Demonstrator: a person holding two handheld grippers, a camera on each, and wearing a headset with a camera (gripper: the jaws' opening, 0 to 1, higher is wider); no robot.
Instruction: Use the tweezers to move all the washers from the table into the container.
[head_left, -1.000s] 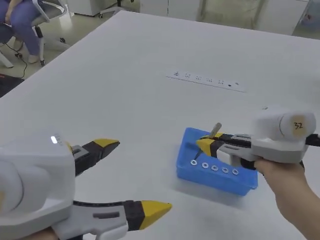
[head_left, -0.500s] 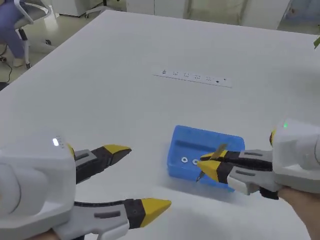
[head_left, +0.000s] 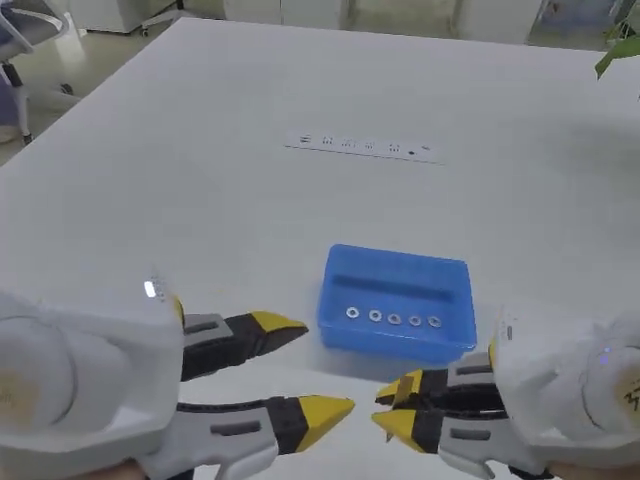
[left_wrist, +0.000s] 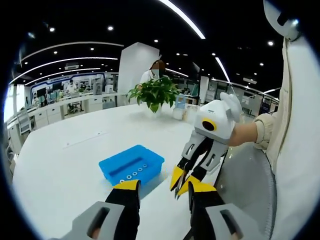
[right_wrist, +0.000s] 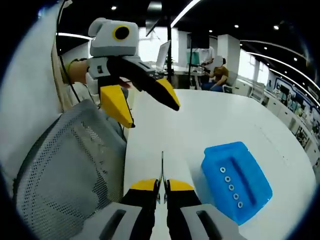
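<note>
Seemingly at the closing step, I note five washers (head_left: 392, 318) in the blue container (head_left: 396, 346) mid-frame, right hand-held gripper (head_left: 392, 407) clamped on tweezers (right_wrist: 161, 172), left hand-held gripper (head_left: 322, 367) apart; next I'd scan the bench (head_left: 200, 150) for strays.

White table (head_left: 150, 150), blue container (head_left: 395, 343) (near the front), socket strip (head_left: 358, 146) farther back
</note>
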